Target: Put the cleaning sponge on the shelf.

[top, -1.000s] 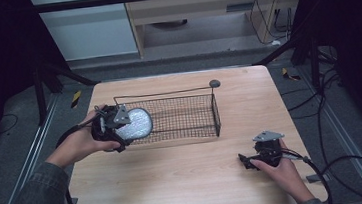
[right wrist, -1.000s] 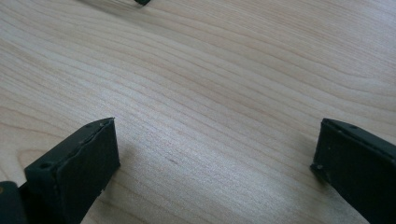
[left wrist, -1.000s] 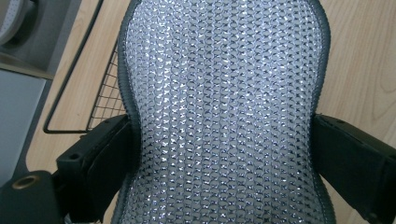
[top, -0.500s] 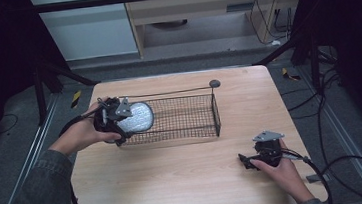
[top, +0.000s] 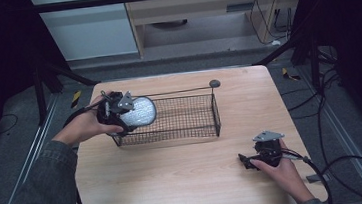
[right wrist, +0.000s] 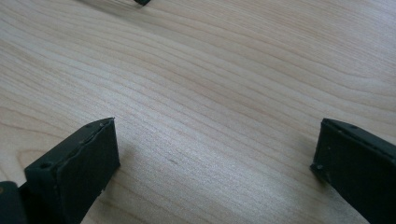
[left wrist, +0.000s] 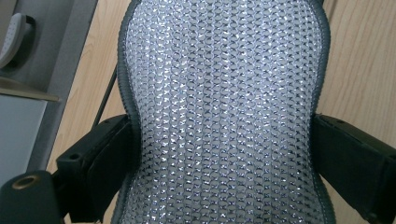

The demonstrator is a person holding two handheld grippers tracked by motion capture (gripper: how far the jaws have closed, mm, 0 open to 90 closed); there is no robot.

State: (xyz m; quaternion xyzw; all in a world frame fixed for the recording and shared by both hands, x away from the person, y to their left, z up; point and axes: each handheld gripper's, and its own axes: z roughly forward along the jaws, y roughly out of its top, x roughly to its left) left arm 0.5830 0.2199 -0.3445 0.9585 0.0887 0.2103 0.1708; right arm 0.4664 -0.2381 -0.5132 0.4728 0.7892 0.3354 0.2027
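Observation:
A shiny silver mesh pad with a dark rim hangs at the left end of the black wire basket. My left gripper is shut on it. In the left gripper view the pad is pinched at its waist between both jaws, with wood tabletop behind it. My right gripper lies on the table near the front right, held by a hand. In the right gripper view its jaws stand wide apart over bare wood, nothing between them.
The wooden table has bare room in front of the basket. A small dark round knob sits on the basket's far right corner. A cable trails off the right gripper over the table's right edge.
My left gripper has carried the silver pad up the picture along the basket's left end. The right gripper has stayed put.

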